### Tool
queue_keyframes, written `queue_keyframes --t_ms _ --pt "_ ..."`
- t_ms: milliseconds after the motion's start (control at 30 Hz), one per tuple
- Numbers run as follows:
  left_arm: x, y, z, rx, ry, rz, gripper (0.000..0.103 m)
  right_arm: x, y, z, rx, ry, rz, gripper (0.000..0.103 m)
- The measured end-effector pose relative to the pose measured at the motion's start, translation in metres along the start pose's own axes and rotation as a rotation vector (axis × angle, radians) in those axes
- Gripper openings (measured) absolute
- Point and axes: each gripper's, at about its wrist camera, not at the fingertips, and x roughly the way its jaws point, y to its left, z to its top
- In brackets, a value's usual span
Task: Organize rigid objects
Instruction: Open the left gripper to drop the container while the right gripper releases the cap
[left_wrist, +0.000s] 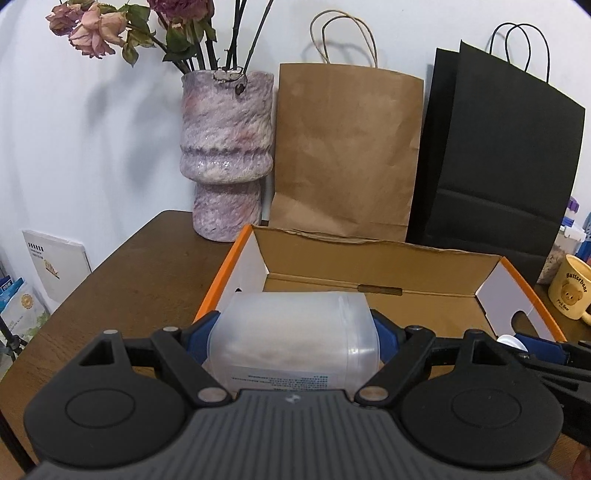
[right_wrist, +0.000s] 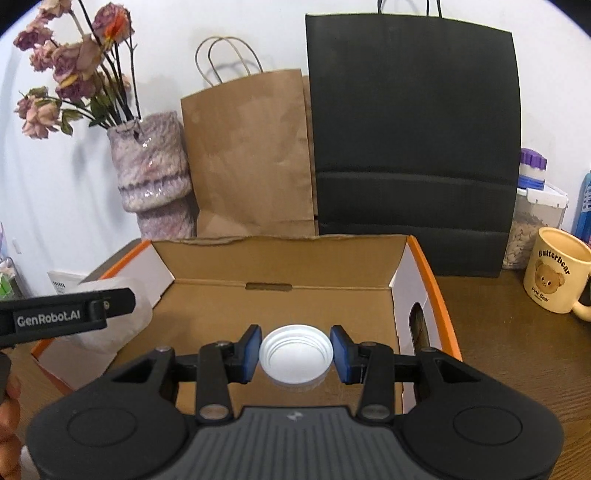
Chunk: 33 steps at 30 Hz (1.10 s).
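Jar (left_wrist: 293, 343) and lid (right_wrist: 295, 356) are the two pieces being organized, each clamped in its own gripper. Between the blue pads (left_wrist: 382, 338) of the left gripper (left_wrist: 293, 341) the translucent plastic jar is gripped across its body, lying on its side with a printed label turned toward the camera; the jaws stand wide to span it. In the right gripper (right_wrist: 295, 354) the white threaded lid is pinched at opposite points of its rim, open side facing the camera, with the jaws drawn in narrow.

Both pieces are judged to be light, stiff plastic. The smooth jar wall may be slippery and could flex if squeezed hard, so a hold across the mid-body is suitable; the lid is best taken by its ridged rim, as it is now.

Both pieces are held over the open cardboard box (right_wrist: 280, 258) with orange edges, the jar above its near left corner and the lid above its floor. Beyond the box stand a vase (left_wrist: 227, 155), a brown paper bag (left_wrist: 347, 147) and a black bag (left_wrist: 498, 147); a yellow mug (right_wrist: 557, 271) sits on the wooden table (left_wrist: 140, 273) to the right.
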Motion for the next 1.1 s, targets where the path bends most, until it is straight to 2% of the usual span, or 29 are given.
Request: queue_keyframes --t_ms 267,567,600,633,667,700,800,900,1100 --pt "0.005 -0.006 -0.007 0.035 0.016 0.016 0.084 0.003 0.001 -0.004 -0.013 0.013 -0.007 0.04" --pt "0.0 -0.006 -0.004 0.029 0.002 0.002 0.085 0.003 0.001 -0.004 -0.02 0.019 -0.007 0.04" --pt "-0.001 -0.006 -0.004 0.03 -0.005 0.002 0.088 0.002 0.001 -0.004 -0.021 0.017 -0.01 0.044" --pt "-0.002 -0.006 -0.003 0.031 -0.012 0.002 0.09 0.002 0.001 -0.004 -0.02 0.016 -0.011 0.053" --pt "-0.003 -0.006 -0.003 0.03 -0.018 0.002 0.097 0.002 0.001 -0.004 -0.019 0.014 -0.014 0.059" --pt "-0.004 -0.006 -0.002 0.027 -0.025 0.005 0.102 0.001 0.001 -0.004 -0.018 0.011 -0.019 0.071" --pt "-0.007 -0.005 -0.001 0.019 -0.038 0.001 0.103 0.0 0.0 -0.003 -0.018 0.0 -0.04 0.088" --pt "-0.006 -0.003 0.001 0.011 -0.031 -0.003 0.103 -0.001 -0.001 -0.003 -0.014 -0.007 -0.053 0.098" --pt "-0.008 -0.003 0.0 0.011 -0.034 -0.011 0.103 -0.004 -0.001 -0.002 -0.017 -0.016 -0.056 0.102"
